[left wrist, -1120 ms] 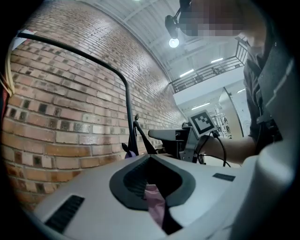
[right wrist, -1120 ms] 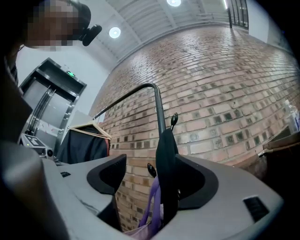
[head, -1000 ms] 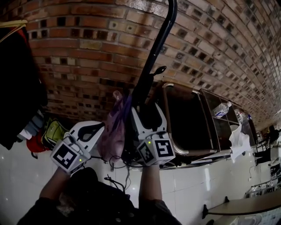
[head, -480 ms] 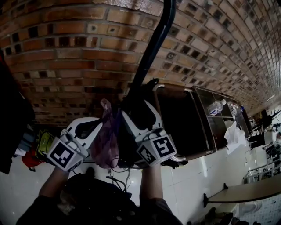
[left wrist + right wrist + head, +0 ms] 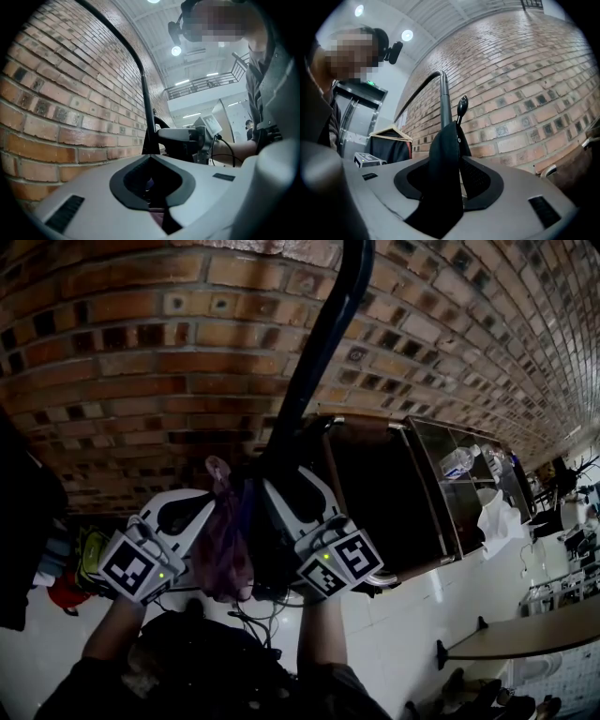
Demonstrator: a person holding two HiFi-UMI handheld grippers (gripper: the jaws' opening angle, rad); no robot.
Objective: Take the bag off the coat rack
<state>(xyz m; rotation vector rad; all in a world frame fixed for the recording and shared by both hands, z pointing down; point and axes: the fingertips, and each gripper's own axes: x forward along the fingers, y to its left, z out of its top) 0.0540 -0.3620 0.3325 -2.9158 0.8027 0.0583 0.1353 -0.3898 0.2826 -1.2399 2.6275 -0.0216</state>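
Closing right hand-held gripper (image 5: 449, 183), bag strap (image 5: 444, 145) between jaws

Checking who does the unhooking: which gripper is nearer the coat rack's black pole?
Right. The right gripper is up against the pole, jaws closing around a black strap; the left gripper is off to its side, past the purple bag.

Coat rack (image 5: 323, 343): black metal pole, slanting up through the head view; short peg with a round knob (image 5: 462, 104) just beside the pole.
Purple bag (image 5: 228, 549): thin, see-through plastic; knotted top (image 5: 217, 468) upward; hanging limp just left of the pole's lower part.
Black strap (image 5: 445, 164): wide, dark, upright; top end against the pole beside the peg; on the rack. Dark body below, shape unclear.
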